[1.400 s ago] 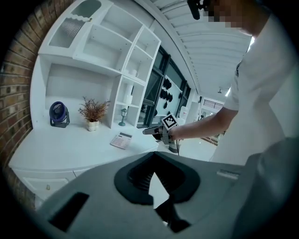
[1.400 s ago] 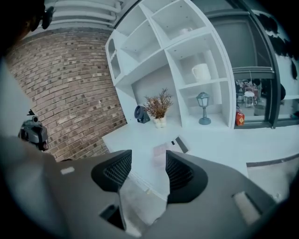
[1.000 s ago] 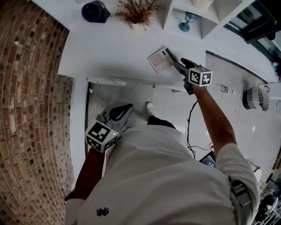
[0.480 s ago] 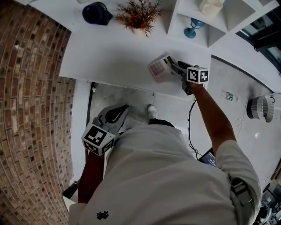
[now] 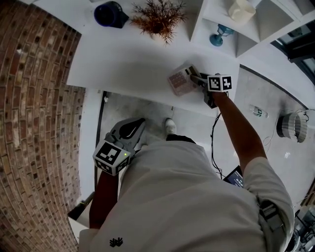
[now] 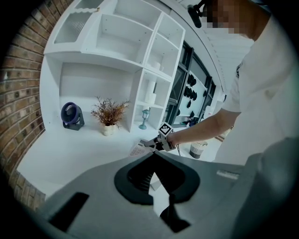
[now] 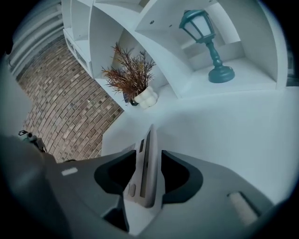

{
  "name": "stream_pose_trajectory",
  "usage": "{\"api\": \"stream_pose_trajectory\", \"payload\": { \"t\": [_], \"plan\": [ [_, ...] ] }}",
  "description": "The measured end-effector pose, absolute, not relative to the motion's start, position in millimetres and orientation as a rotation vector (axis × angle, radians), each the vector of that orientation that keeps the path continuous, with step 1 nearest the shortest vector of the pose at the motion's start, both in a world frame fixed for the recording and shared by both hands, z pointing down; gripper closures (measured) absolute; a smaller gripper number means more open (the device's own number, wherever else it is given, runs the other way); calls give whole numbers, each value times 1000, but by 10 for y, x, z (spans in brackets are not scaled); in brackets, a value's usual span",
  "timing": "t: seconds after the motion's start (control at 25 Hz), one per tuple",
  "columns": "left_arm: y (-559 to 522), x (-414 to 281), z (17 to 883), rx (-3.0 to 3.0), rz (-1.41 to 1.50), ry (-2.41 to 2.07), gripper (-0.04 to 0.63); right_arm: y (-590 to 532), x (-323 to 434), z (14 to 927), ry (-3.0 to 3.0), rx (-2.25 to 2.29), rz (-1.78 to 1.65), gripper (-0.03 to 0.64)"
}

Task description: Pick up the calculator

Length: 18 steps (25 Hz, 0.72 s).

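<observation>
The calculator (image 5: 178,79), pale with a pinkish keypad, lies near the front edge of the white desk (image 5: 123,59). My right gripper (image 5: 195,78) is at its right end. In the right gripper view the calculator (image 7: 148,140) shows edge-on between the jaws, which have just been closing and now press on both of its faces around the right gripper (image 7: 148,156). My left gripper (image 5: 140,121) hangs low in front of the desk, beside the person's body, shut and holding nothing. The left gripper view looks past the left gripper (image 6: 154,156) at the calculator (image 6: 138,149) far off.
A dark blue fan (image 5: 109,13) and a dried plant in a white pot (image 5: 157,18) stand at the back of the desk. White shelves hold a teal lamp (image 5: 219,34). A brick wall (image 5: 34,123) borders the left. A woven basket (image 5: 291,124) sits on the floor at right.
The right gripper came down onto the calculator's right end and its jaws narrowed around it. The left gripper shifted a little below the desk edge.
</observation>
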<state>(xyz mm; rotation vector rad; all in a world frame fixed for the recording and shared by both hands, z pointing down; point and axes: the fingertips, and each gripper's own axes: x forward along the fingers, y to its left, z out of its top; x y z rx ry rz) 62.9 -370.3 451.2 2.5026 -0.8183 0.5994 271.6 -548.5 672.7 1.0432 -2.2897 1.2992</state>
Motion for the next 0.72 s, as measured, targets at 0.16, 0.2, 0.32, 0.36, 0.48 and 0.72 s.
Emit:
{"api": "stream_pose_trajectory", "payload": {
  "t": [0.16,0.2,0.32,0.36,0.48,0.72],
  "plan": [
    [-3699,589,4528,2494,594,-835,589,-5462,2632,6763,-2260,965,1435,502],
    [-3689,572,4531,2491,594,-840,589,-5452,2619,6758,-2260,953,1474,508],
    [-3653,501,4514,2488,587,-857,589,-5430,2628,6746,-2263,965,1506,515],
    [-3636,463,4513,2485,583,-865,589,-5427,2630,6735,-2269,972,1500,518],
    [-3569,347,4526,2475,575,-883,589,-5423,2618,6683,-2284,989,1461,525],
    [-3398,152,4486,2478,539,-890,589,-5385,2571,6514,-2292,1054,1374,536]
  ]
}}
